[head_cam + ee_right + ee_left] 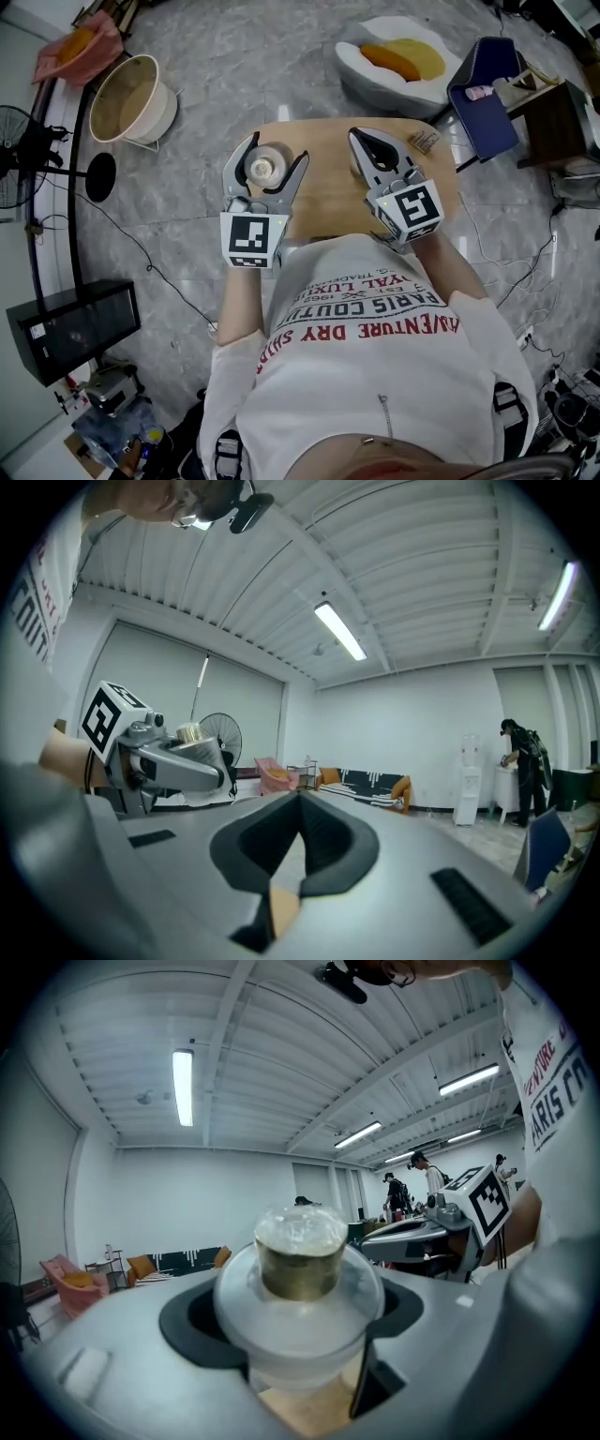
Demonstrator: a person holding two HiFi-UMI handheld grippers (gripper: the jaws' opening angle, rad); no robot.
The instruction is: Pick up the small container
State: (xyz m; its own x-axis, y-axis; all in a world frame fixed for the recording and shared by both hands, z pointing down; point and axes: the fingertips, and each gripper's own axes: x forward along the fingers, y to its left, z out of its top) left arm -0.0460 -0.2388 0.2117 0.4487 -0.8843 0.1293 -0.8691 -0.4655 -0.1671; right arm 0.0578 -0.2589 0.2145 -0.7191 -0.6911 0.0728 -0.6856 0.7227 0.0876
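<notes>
1. Clamped between wide-set jaws of the left gripper (277, 148): the small container (262, 168), upright, over the left of the table (328, 150).
2. Pressed together and bare: the right gripper (367, 145), further right.
3. Judged step: the lift, clearance from the table unclear. Hold a steady squeeze; raise without tipping.

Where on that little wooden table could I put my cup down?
The wooden table is bare in the strip between the left gripper, holding the small container, and the right gripper. A small packet crowds the far right corner.
</notes>
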